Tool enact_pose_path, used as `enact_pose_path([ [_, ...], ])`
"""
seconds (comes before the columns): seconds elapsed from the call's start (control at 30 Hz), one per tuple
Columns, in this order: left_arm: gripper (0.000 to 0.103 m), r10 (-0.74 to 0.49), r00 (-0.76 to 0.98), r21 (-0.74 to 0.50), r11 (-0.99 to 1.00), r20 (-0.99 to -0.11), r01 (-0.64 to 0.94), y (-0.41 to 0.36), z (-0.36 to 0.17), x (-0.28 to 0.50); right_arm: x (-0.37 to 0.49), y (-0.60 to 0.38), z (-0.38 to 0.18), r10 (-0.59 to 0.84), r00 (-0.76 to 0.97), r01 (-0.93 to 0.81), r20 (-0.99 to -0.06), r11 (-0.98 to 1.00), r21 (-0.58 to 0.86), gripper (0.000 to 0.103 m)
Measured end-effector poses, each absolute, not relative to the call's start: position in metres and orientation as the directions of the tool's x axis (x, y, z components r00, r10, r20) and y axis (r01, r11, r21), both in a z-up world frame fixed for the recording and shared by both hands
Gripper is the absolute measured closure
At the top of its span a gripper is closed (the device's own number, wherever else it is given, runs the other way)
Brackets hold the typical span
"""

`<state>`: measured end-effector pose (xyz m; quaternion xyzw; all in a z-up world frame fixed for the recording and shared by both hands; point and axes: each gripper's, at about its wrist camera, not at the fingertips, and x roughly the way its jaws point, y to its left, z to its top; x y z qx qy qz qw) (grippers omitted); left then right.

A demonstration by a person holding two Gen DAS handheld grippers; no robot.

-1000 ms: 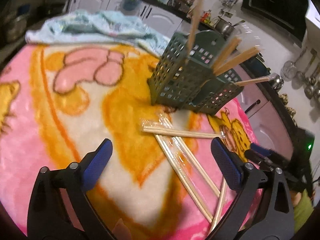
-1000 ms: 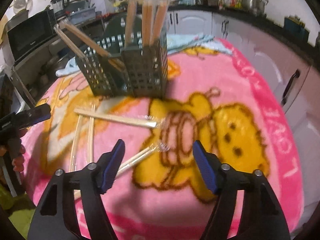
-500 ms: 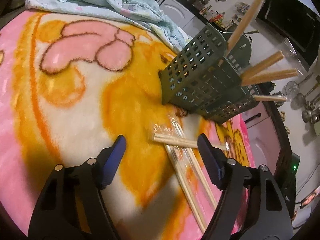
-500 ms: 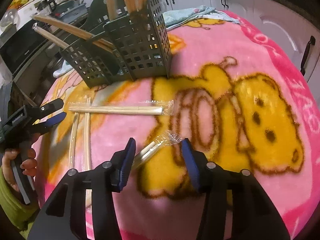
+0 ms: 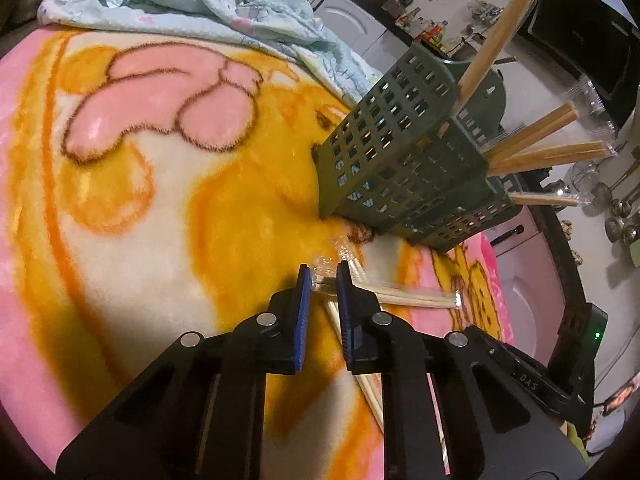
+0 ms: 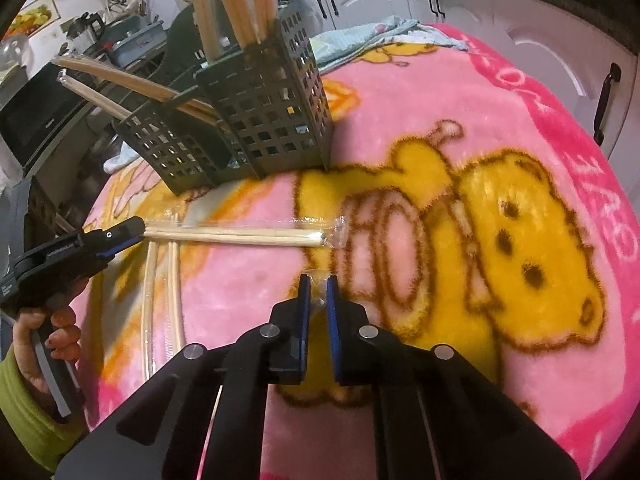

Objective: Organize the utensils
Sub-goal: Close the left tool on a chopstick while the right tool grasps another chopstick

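1. Your left gripper has its jaws closing to a narrow gap on the near end of a wrapped chopstick pair that lies flat on the pink blanket. The blue pads sit on either side of the wrapper's end, and the sticks look pinched between them.
2. In the right wrist view the same pair lies crosswise in front of the holder, and your left gripper meets its left end while your left hand grips the handle.
3. Your right gripper is also closing to a narrow gap. Clear wrapper plastic shows between its tips; the sticks inside are hidden by the fingers, so you cannot tell how much is caught.
4. Two more wrapped chopsticks lie side by side on the blanket toward its left edge, running under the crosswise pair.
5. The dark green utensil holder stands on the blanket toward its far edge, stepped into several perforated compartments. Wrapped chopsticks stand upright in the tallest one; others lean out to the left from the lower ones.
6. A light blue cloth lies crumpled along the blanket's far edge, behind the holder.
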<state>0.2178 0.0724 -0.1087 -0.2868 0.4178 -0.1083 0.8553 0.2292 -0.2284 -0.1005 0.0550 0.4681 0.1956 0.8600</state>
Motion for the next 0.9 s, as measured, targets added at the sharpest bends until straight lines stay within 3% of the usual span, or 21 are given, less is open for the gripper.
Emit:
enact_pose_path([
  [0.9, 0.101, -0.437, 0.747, -0.475, 0.86, -0.501, 0.185, 0.041, 0.002, 0.157, 0.179, -0.224, -0.001, 0.39, 0.704, -0.394, -0.593, 0.91, 0.131, 0.097],
])
